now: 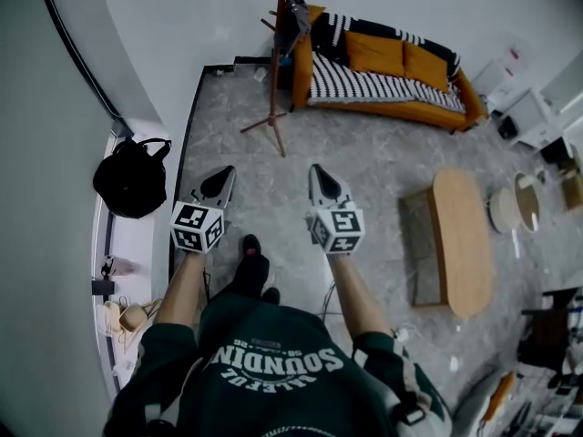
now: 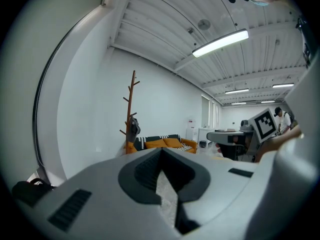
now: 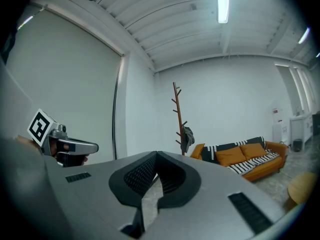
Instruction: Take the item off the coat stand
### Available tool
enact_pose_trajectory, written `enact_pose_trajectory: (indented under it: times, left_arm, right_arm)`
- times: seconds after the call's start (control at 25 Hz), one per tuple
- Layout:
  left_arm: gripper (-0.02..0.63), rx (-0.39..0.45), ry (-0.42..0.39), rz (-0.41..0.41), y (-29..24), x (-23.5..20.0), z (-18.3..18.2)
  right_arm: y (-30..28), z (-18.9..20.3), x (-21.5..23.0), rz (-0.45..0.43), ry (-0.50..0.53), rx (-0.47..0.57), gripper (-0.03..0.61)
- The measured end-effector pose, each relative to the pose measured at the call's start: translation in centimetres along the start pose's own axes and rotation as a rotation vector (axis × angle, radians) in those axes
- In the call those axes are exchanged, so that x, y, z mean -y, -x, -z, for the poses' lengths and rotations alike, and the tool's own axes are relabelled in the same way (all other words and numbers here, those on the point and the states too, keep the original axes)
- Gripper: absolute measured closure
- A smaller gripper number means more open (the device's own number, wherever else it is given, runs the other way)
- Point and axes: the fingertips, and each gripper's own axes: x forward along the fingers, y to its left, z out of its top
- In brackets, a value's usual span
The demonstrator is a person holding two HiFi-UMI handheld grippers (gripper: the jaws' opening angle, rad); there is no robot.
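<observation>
Dark grey item (image 1: 297, 21), possibly a bag, is seen hung on the coat stand (image 1: 276, 80) at twelve o'clock, well apart from both grippers. Left gripper (image 1: 221, 175) and right gripper (image 1: 321, 173) are held with jaws pressed together, and nothing is clamped.

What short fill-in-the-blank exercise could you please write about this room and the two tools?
1. The dark item hangs on the coat stand, next to the ___ sofa.
2. The left tool and the right tool both have their jaws ___.
3. The black bag lies on the person's ___ side.
Missing words: orange; shut; left.
</observation>
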Motion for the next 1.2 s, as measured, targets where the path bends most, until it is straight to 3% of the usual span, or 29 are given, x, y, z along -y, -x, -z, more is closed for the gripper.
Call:
enact_pose_trajectory:
  times: [0.44,0.64,1.2]
  left_arm:
    - [0.614,0.011,0.025,0.017,-8.9,-5.3,-1.2]
    - [0.614,0.016,0.030,0.035,-14.2,-9.2,-2.5]
    - [0.614,0.024,0.029,0.098,-25.0,-17.8,-5.8]
  right_arm:
    - [-9.4,0.1,3.5,0.001,0.028,-0.041,0.578]
    - [-15.8,-1.6,4.7,0.001,0.025,-0.028,0.578]
    - [-27.1,-4.1,8.4,0.079,0.037,-0.015,0.578]
